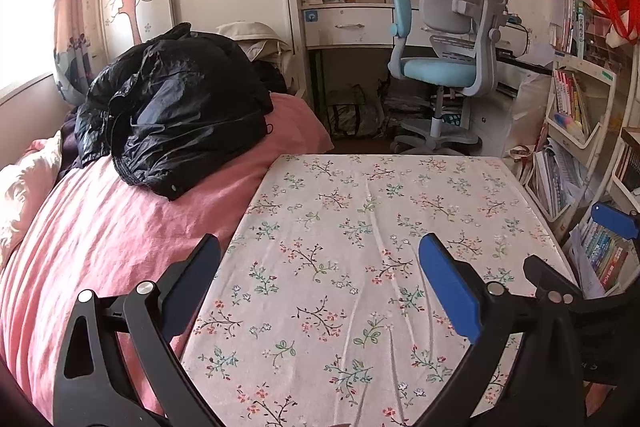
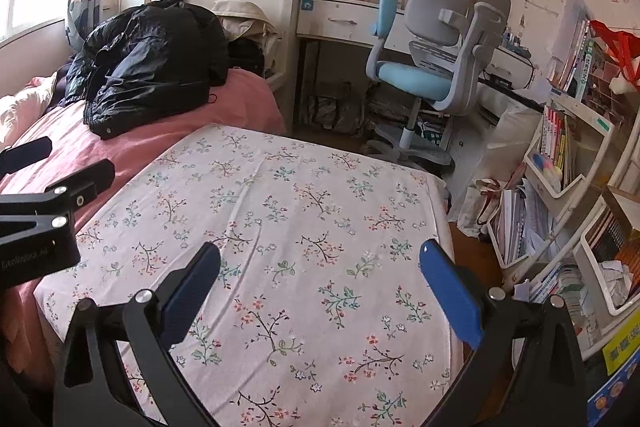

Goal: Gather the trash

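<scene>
My left gripper (image 1: 320,247) hangs open above a table draped in a pale floral cloth (image 1: 360,211), with nothing between its blue-padded fingers. Just to its right, my right gripper (image 2: 320,251) is also open and holds nothing over the same cloth (image 2: 288,211). In the right wrist view the left gripper (image 2: 52,183) shows at the left edge; in the left wrist view the right gripper's fingers (image 1: 614,219) show at the right edge. No loose trash shows on the cloth in either view.
A bed with a pink cover (image 1: 92,227) adjoins the table's left side, and a black jacket (image 1: 176,115) is heaped on it. Beyond the table stand a blue-grey desk chair (image 1: 444,67) and a white desk (image 1: 348,25). Crowded bookshelves (image 2: 568,155) line the right.
</scene>
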A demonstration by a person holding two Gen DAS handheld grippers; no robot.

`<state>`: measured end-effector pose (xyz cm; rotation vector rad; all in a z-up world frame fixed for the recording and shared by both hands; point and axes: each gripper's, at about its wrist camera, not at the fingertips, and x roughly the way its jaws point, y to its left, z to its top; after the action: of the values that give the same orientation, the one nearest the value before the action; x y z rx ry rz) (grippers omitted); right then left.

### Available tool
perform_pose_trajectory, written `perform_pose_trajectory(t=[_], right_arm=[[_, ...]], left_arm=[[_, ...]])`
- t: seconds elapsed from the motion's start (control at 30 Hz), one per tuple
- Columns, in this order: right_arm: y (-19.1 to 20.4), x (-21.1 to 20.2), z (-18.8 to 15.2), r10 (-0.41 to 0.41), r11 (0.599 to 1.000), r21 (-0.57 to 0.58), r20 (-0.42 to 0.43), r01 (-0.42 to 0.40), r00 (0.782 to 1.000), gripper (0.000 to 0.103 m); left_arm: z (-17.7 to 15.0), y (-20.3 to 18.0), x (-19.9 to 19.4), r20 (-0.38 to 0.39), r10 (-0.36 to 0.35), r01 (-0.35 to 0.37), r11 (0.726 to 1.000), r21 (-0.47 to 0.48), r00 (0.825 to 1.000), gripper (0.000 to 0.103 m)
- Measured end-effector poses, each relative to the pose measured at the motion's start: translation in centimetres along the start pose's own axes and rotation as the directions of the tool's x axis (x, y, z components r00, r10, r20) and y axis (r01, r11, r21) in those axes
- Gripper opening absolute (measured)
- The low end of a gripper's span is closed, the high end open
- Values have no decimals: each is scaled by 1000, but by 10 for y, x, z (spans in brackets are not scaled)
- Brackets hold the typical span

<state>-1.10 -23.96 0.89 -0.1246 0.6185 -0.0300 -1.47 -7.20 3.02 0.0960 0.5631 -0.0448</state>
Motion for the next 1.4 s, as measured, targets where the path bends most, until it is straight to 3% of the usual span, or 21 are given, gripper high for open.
perform_pose_trajectory(t=[0.57, 1.4], right_arm=[[-2, 0, 0, 11, 1000, 18, 9, -11, 1000, 96], [-11, -7, -6, 1, 999, 37, 12, -2, 1000, 96]], left_arm=[[-1, -7, -2, -3, 9, -9, 999, 38, 1000, 96], [-10, -16, -11, -27, -43, 45, 998, 48, 999, 96]])
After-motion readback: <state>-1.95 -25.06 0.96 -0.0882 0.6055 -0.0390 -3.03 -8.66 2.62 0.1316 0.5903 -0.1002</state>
